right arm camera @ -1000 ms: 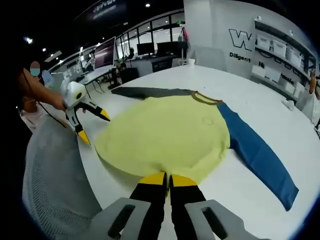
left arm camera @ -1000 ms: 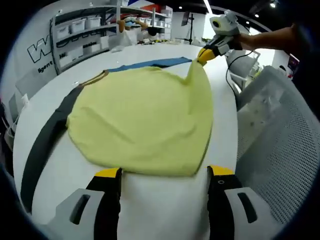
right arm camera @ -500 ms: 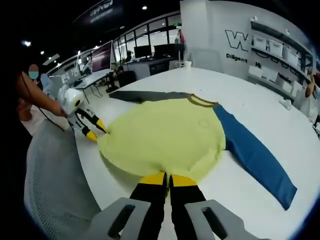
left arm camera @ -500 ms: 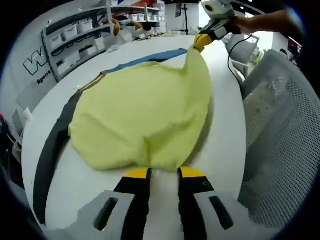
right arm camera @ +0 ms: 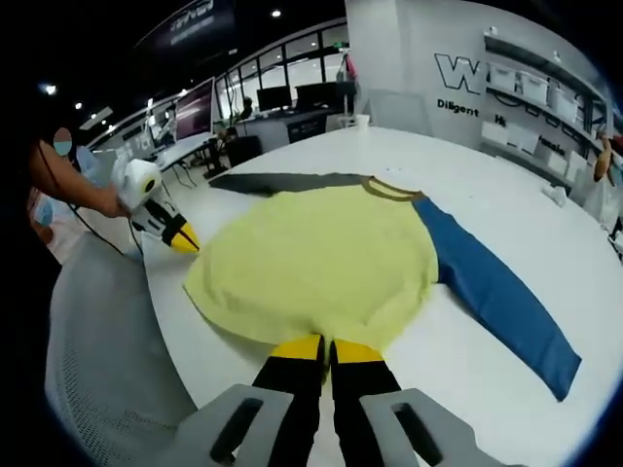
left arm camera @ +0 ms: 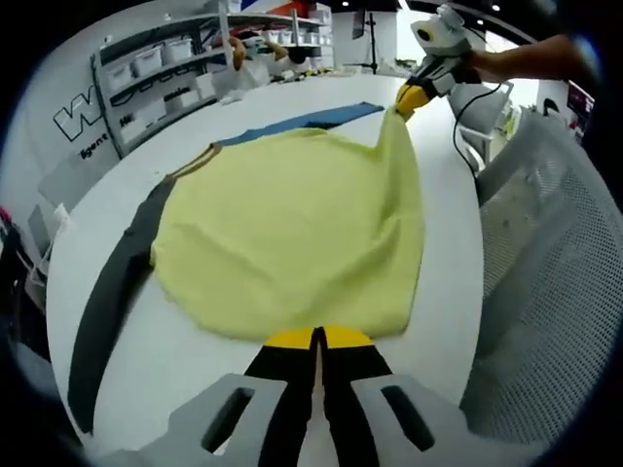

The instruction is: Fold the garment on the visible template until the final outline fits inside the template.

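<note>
Shirt [left arm camera: 292, 233] lies flat on the table [left arm camera: 195, 350], sleeves spread. Both grippers, left [left arm camera: 317, 338] and right [right arm camera: 326, 342], look pinched shut on opposite hem corners, probably to lift the bottom edge evenly for a fold.

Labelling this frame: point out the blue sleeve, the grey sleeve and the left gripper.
blue sleeve [right arm camera: 496, 297], right gripper view, mid-length of the sleeve.
grey sleeve [left arm camera: 115, 292], left gripper view, middle of the sleeve.
left gripper [left arm camera: 317, 338], left gripper view, between its yellow tips.
</note>
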Demonstrator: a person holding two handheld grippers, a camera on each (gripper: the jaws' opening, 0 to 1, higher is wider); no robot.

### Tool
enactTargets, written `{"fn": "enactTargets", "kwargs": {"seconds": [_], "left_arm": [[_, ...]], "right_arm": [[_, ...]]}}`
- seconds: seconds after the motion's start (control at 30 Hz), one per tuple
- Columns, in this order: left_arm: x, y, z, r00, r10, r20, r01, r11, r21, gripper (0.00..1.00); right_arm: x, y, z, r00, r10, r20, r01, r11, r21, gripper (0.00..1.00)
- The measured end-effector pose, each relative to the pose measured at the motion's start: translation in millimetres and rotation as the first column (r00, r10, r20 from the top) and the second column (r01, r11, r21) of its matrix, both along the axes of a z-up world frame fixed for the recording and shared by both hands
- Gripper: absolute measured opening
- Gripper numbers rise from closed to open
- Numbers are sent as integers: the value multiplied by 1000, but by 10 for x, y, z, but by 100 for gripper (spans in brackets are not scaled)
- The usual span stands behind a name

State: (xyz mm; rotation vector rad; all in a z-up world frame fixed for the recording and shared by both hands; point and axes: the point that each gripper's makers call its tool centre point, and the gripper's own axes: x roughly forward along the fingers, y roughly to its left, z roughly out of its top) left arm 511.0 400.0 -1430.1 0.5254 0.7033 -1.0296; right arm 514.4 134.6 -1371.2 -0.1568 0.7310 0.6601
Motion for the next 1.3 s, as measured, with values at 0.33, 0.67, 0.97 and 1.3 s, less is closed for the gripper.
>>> {"fn": "enactTargets", "kwargs": {"seconds": [0.33, 0.67, 0.97, 1.3], "left_arm": [[-244, -228, -73, 997, -74, -18, 74, 997, -25, 42], [-276, -285, -136, 997, -81, -3, 81, 997, -2, 47], [-196, -277, -141, 997, -70, 12, 70, 997, 18, 32], [-232, -190, -110, 996, -91, -10, 91, 994, 53, 10]], "right_arm": [[18, 8, 17, 1000, 1, 7, -1, 1000, 1, 0], [14, 9, 14, 1000, 2, 6, -2, 1000, -5, 0], [12, -6, 11, 1000, 5, 7, -5, 1000, -14, 0], [-11, -35, -13, 1000, -1, -1, 1, 1000, -22, 0]]}}
